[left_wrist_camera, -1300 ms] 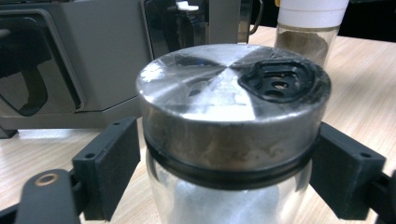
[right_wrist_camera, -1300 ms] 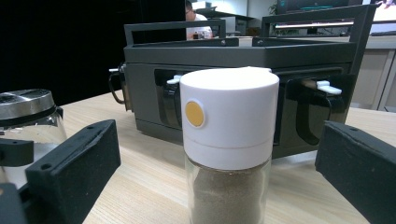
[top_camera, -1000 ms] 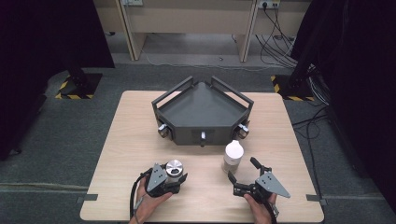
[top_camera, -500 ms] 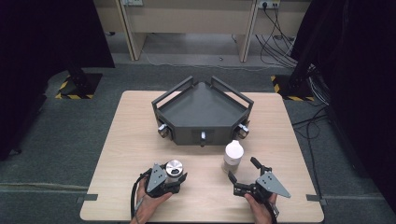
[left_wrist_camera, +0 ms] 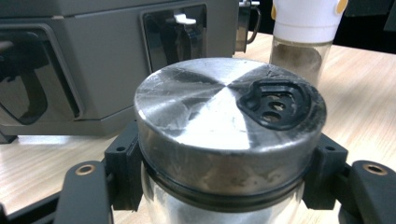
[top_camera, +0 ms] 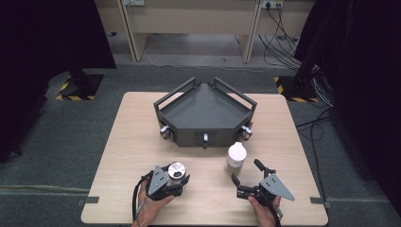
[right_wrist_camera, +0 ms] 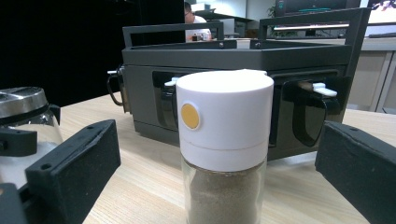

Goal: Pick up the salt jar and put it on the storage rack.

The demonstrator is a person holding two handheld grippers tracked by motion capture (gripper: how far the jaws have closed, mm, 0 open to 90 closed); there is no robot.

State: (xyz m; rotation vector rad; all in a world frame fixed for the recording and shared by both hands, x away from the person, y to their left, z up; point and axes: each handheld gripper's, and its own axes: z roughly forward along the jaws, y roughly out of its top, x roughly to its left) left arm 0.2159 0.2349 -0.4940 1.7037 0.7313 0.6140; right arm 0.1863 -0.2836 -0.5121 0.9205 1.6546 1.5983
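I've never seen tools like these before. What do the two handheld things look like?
Both are black two-jaw tools. The left gripper and the right gripper each carry a grey three-cornered plate on top, and a black cable loops from the left one. Their jaws are blocky black bars with small brass-ringed screw holes. No sleeves are visible.

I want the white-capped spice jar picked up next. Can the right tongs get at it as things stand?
Probably yes. The right tongs are open, with the white-capped spice jar upright just ahead between the jaws, bare table around it. The left tongs, shut on the metal-lidded jar, sit off to the side.
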